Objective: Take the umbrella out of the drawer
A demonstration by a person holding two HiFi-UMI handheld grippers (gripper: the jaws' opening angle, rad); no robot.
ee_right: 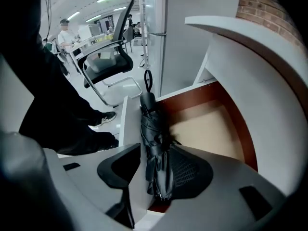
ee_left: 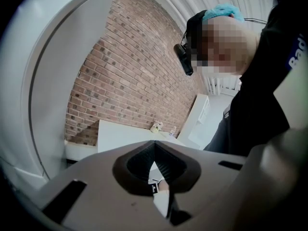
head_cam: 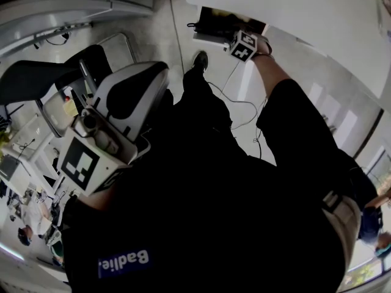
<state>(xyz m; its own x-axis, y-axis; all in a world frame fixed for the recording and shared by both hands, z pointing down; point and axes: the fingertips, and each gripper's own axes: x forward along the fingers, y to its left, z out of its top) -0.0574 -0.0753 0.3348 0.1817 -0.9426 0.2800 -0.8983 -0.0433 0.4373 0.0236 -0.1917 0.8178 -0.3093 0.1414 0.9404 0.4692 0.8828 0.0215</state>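
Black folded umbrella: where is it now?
The black folded umbrella lies, in the right gripper view, inside the open brown-walled drawer along its white left wall, between the parted jaws of the right tool.

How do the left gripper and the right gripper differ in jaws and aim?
The left gripper has its jaws together, with nothing between them; the right gripper has them apart, with the folded black umbrella between them. The left gripper faces a brick wall; the right gripper looks down into the open drawer. Both are pale grey.
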